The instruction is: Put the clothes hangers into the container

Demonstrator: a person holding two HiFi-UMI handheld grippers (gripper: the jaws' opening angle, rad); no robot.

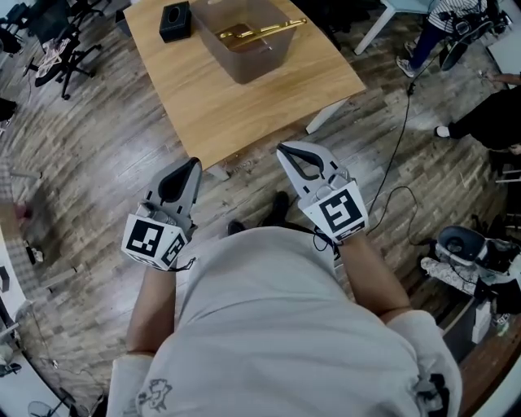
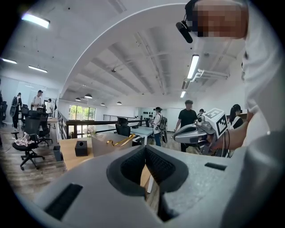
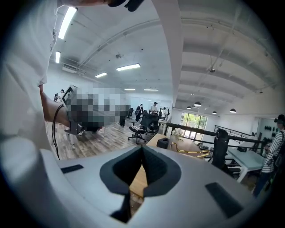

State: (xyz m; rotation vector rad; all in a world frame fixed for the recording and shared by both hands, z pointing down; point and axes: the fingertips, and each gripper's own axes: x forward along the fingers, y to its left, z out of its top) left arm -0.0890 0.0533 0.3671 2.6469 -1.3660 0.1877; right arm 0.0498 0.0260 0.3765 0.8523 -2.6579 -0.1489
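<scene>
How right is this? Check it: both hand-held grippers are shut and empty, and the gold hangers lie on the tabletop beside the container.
Wrong on one point. The head view shows the gold hangers inside the container, not on the tabletop beside it. The rest stands: the left hand-held gripper and the right hand-held gripper are shut and empty.

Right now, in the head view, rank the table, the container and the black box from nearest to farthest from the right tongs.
1. The table, its near edge just ahead of the right tongs.
2. The container, mid-table, farther ahead.
3. The black box, beyond it, leftward.
</scene>
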